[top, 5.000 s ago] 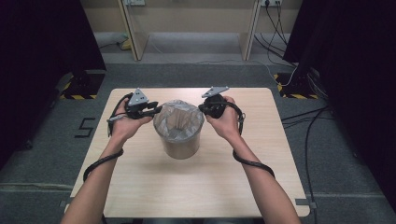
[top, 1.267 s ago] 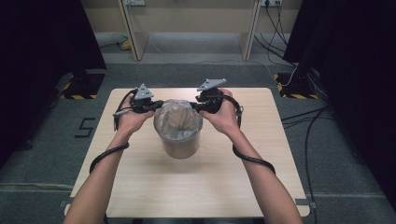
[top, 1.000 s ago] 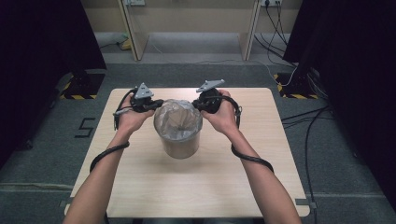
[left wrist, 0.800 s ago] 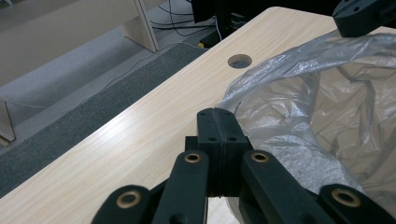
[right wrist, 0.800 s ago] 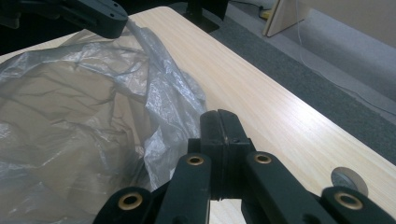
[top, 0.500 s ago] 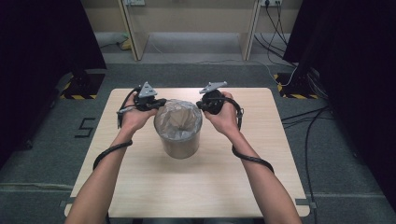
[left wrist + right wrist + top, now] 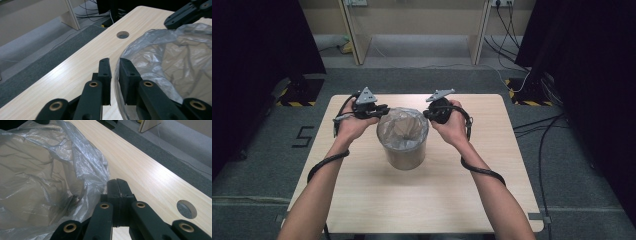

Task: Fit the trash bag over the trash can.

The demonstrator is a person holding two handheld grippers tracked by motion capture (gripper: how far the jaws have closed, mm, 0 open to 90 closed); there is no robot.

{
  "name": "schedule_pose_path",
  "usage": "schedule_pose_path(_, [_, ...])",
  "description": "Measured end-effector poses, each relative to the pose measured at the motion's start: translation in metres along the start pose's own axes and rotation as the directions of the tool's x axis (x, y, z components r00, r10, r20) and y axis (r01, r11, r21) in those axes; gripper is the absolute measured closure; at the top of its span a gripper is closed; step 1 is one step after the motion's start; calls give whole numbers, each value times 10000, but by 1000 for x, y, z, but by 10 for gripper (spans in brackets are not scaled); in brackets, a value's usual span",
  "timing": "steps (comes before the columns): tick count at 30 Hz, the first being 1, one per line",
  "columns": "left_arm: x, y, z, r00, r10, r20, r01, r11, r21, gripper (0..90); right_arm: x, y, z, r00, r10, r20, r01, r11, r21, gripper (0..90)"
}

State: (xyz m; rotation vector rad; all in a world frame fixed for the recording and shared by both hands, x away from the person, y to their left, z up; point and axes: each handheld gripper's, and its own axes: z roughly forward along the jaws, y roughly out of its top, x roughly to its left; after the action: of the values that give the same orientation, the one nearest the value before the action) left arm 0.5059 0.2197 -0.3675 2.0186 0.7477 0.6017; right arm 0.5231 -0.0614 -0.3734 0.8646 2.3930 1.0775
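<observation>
A grey round bin [image 7: 404,155] stands mid-table, lined with a clear plastic bag [image 7: 402,127]. My left gripper [image 7: 384,109] is at the bin's left rim. Its jaws have just been opening, and a narrow gap shows in the left gripper view [image 7: 114,62]. The bag's edge [image 7: 170,57] lies by that gap, unpressed. My right gripper [image 7: 427,114] is at the right rim. In its own view [image 7: 117,181] the jaws are shut, and the crinkled bag film [image 7: 37,170] is drawn up to their tips. The right gripper's black jaws [image 7: 185,12] show across the bag's mouth.
The pale wooden table [image 7: 362,200] has a round cable hole [image 7: 122,34] near its far edge and another [image 7: 186,209] on the right side. Grey carpet surrounds the table. Cables trail from both grippers along the forearms.
Both hands stay at the bin's rim with hardly any shift. The bag's top looks pulled wider over the rim than five seconds ago.
</observation>
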Motion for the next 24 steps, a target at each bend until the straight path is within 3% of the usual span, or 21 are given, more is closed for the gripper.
schedule_pose_path(6, [4, -5, 1, 9993, -199, 303, 192, 9996, 218, 780, -1, 0, -1, 10000, 14, 22, -14, 10000, -12, 900])
schedule_pose_path(12, [6, -6, 5, 9973, -524, 517, 506, 9981, 358, 895, -3, 0, -2, 10000, -7, 31, 8, 10000, -62, 900])
schedule_pose_path(21, [7, -2, 11, 9985, -510, 180, 504, 9983, 296, 898, -2, 0, -2, 9999, -111, 15, 111, 9999, 128, 900])
schedule_pose_path(24, [7, -2, 12, 9988, -477, 125, 473, 9985, 292, 898, -3, 1, -5, 9999, -86, 124, 85, 10000, 32, 847])
